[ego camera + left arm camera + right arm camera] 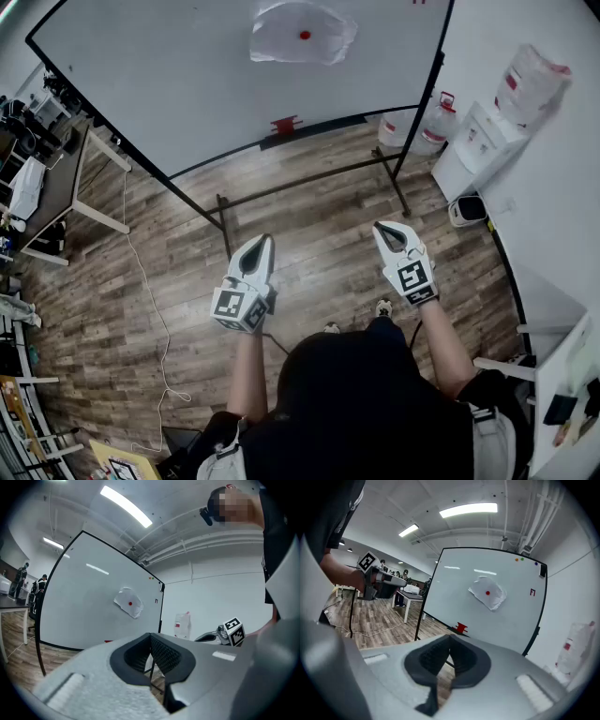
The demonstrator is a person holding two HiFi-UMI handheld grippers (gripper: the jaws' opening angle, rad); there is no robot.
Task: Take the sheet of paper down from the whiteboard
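Sheet of paper is up on the whiteboard, crumpled, pinned under a red magnet. Both grippers are held well short of it, over the wooden floor. Left gripper: jaws together, nothing between them. Right gripper: jaws together too, empty. Both point toward the board.

I am standing in an open office. A whiteboard on a stand rises from the plank floor, a water dispenser and spare bottles line the wall, and desks with people sit under strip lights.
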